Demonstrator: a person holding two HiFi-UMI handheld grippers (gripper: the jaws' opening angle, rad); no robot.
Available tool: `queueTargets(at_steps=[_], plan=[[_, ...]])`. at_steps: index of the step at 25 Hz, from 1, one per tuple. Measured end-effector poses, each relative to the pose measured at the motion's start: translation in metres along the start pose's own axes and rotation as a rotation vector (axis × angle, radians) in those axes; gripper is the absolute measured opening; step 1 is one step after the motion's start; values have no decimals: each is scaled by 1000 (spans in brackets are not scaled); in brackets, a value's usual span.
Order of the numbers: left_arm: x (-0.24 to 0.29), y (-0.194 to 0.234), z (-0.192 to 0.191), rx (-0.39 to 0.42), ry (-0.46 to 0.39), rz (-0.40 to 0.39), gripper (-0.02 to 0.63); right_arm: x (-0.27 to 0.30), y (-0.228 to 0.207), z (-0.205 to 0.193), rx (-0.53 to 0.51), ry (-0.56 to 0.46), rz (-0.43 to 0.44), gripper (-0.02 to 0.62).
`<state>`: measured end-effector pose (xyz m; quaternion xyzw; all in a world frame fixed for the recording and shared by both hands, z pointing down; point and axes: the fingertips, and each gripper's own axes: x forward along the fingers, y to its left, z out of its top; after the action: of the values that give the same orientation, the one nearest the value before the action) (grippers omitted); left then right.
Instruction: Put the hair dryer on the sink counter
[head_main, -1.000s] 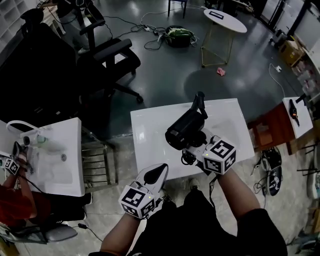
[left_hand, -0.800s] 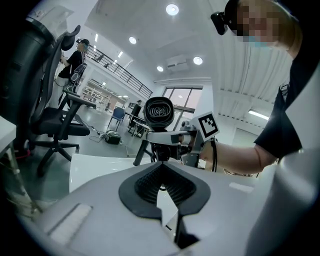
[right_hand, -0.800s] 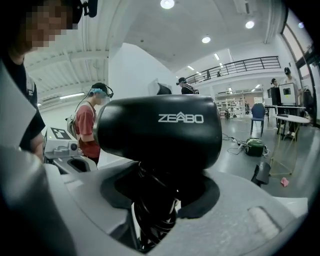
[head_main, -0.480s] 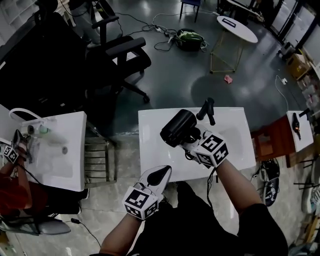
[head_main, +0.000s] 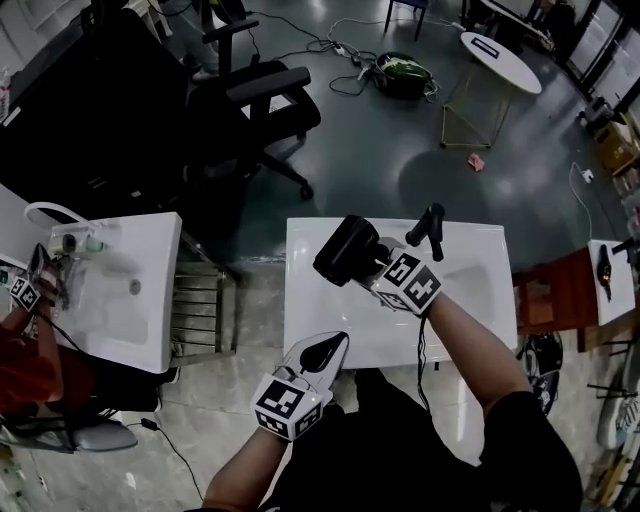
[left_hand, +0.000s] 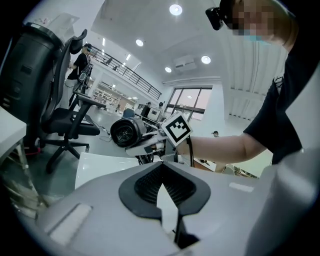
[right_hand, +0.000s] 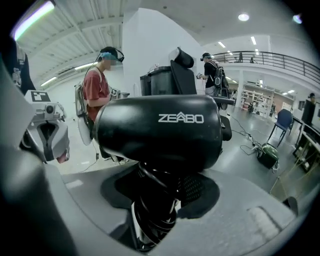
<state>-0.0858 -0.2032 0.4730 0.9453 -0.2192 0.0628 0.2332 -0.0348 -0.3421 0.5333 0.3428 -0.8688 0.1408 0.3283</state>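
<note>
Viewed from overhead: black hair dryer (head_main: 345, 250) gripped by its cord-wrapped handle between the widely parted jaws of the right gripper (head_main: 374, 268); held raised over the left part of the white sink counter (head_main: 310, 320), not resting on it; flanked on the right by a black faucet (head_main: 430, 224) at the counter's far edge; left gripper (head_main: 322, 352) at the counter's near edge, pads pressed together on nothing; black office chair (head_main: 250, 100) beyond, on grey floor.
</note>
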Motion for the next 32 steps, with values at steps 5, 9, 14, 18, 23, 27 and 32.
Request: queueTargets(at_steps=[5,9,14,18,23,27,32], plan=[[7,3,-1,-17,-7,26,3,26,-9,-12,-94,108,46,189],[9,9,-3,-26,-6,54,3,45,-20,-23,-151,188,81,189],[8,18,-8,-59,-16,102,3,72,-27,-41,-204,305,156,189],[7,24,-10,-79,-28,138,3,93,-31,-51,-274,399,208,189],[9,30,-14,-94,-34,174,3,111,-38,-60,-349,497,247,189],[11,31,-16,-111,-41,196,3,122,-41,-66,-389,547,272,189],[13,32,-19,-127,-47,216,3,133,-47,-76,-405,614,297,189]])
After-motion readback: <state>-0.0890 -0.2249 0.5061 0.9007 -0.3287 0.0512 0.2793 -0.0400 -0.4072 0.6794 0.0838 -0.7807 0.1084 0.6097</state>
